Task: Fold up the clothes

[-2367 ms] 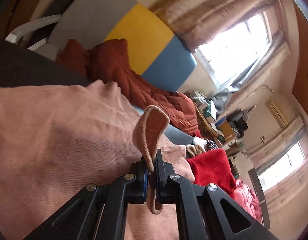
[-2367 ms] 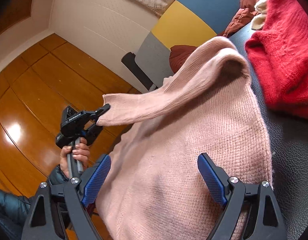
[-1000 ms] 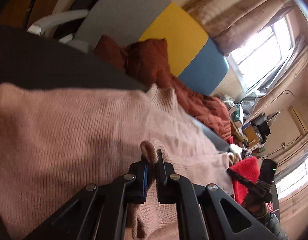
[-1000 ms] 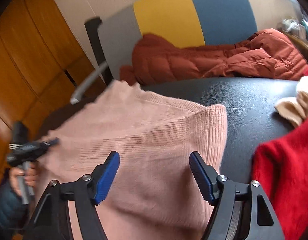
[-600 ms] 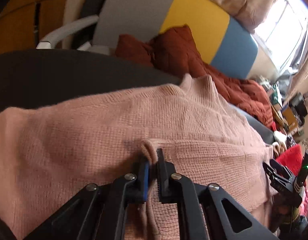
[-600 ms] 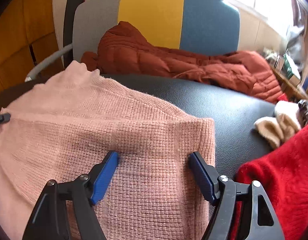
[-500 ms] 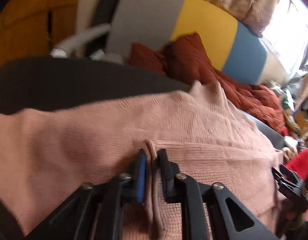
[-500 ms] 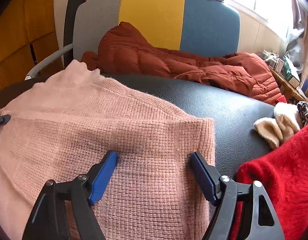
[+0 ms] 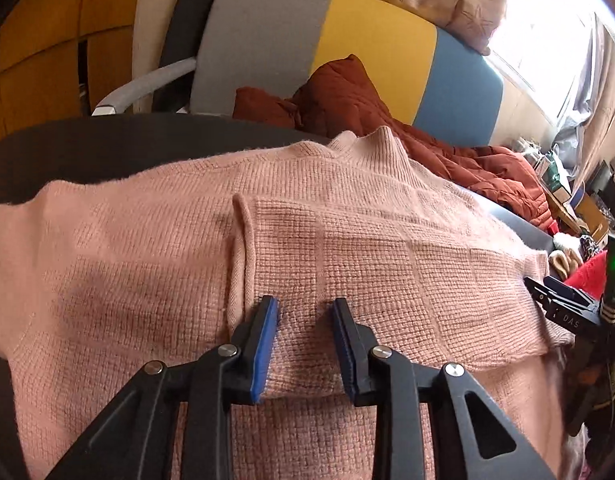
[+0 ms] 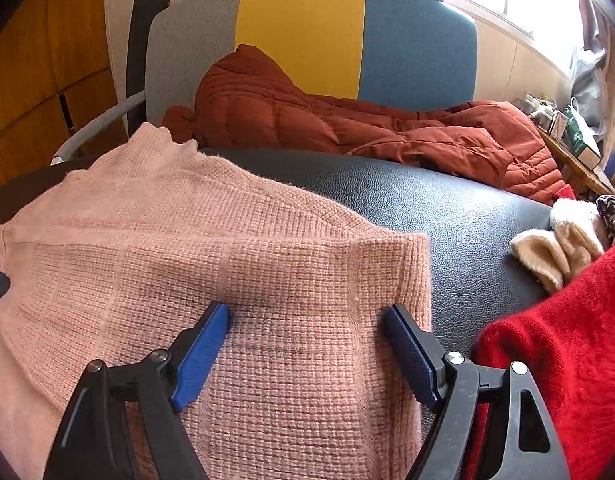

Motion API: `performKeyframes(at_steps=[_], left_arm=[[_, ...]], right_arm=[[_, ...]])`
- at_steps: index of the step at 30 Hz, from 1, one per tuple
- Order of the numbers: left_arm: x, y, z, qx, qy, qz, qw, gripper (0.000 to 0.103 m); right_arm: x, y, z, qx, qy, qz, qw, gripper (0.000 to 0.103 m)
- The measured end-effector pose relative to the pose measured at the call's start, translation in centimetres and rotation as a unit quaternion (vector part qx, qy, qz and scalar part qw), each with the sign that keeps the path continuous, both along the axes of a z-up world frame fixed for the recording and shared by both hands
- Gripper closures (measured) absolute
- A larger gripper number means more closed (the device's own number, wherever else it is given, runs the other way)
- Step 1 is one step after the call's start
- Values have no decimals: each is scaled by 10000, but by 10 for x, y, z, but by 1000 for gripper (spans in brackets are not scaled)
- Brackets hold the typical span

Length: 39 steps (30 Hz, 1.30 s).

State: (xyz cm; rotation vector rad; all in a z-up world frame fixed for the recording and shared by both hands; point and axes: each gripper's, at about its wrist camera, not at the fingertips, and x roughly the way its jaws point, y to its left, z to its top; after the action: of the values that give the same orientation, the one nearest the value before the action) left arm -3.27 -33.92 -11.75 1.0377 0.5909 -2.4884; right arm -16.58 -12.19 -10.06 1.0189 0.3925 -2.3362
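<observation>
Sleeve laid across pink sweater (image 9: 347,240), both grippers empty.
My left gripper (image 9: 305,320) jaws apart beside the sleeve cuff (image 9: 241,248); right gripper (image 10: 307,320) spread wide over the fold on the black table (image 10: 447,208), probably to keep it flat.
</observation>
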Motion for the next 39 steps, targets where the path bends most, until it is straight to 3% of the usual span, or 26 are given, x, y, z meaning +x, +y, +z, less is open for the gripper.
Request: performKeyframes(at_steps=[16, 19, 21, 29, 34, 39], left_arm=[[0, 5, 2, -19, 4, -10, 10000, 73], [-6, 2, 9, 111, 18, -145, 9998, 58], [-11, 0, 18, 198, 80, -328, 9992, 58], [-92, -56, 48, 765, -2, -667, 9948, 58], [-163, -83, 41, 1254, -111, -936, 9876, 58], [-213, -96, 31, 1319, -314, -1111, 9845, 58]], right_arm=[[-4, 1, -2, -81, -99, 1, 9999, 16], [-7, 2, -2, -94, -107, 7, 9999, 16], [-8, 2, -3, -104, -110, 12, 9999, 15], [-11, 4, -3, -185, -161, 34, 9997, 14], [-11, 4, -3, -234, -187, 47, 9995, 13], [-12, 5, -4, -320, -228, 79, 9992, 10]])
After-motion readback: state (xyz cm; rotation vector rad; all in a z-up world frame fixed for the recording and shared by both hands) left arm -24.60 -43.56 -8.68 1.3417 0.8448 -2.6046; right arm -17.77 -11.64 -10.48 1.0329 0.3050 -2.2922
